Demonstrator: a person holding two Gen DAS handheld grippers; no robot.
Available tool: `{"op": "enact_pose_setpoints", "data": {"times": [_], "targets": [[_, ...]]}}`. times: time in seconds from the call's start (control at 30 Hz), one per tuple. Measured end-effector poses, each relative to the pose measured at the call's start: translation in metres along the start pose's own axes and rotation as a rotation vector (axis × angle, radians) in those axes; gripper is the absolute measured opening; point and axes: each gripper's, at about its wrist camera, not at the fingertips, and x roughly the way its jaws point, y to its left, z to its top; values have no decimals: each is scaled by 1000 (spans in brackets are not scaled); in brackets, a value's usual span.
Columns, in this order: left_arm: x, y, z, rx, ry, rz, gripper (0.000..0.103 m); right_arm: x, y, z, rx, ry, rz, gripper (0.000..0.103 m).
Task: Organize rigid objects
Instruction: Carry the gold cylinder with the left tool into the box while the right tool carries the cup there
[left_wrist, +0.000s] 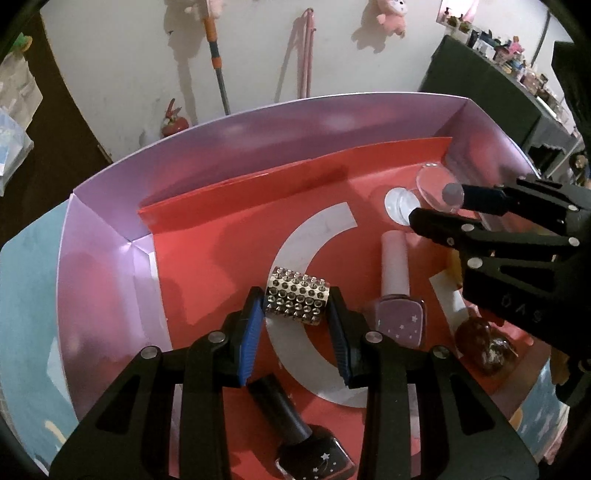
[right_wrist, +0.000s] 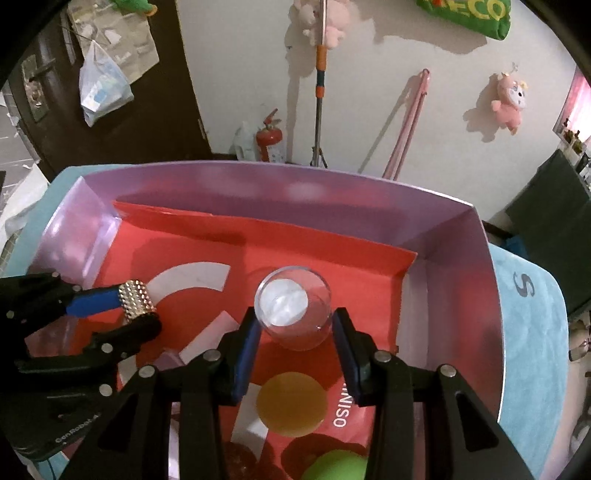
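My left gripper (left_wrist: 295, 306) is shut on a gold studded cylinder (left_wrist: 297, 300) and holds it over the red liner of a lilac box (left_wrist: 258, 122); the cylinder also shows in the right wrist view (right_wrist: 137, 301). My right gripper (right_wrist: 297, 323) is shut on a clear glass cup (right_wrist: 293, 312) near the box's far right corner; the cup also shows in the left wrist view (left_wrist: 437, 186). A pink nail polish bottle (left_wrist: 397, 291) and a black one (left_wrist: 306, 439) lie on the liner.
A brown glossy object (left_wrist: 480, 345) lies at the box's right side. An orange disc (right_wrist: 291, 404) and a green round object (right_wrist: 332, 465) lie below my right gripper. The box stands on a light blue mat (right_wrist: 532, 332).
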Motion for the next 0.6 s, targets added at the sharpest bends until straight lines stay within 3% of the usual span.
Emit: {"op": "enact_pose_setpoints", "data": {"times": [0.6], "targets": [[0,-4,-7,7,-12,-15,33,4,-5,-4,18,22,15,42]]}}
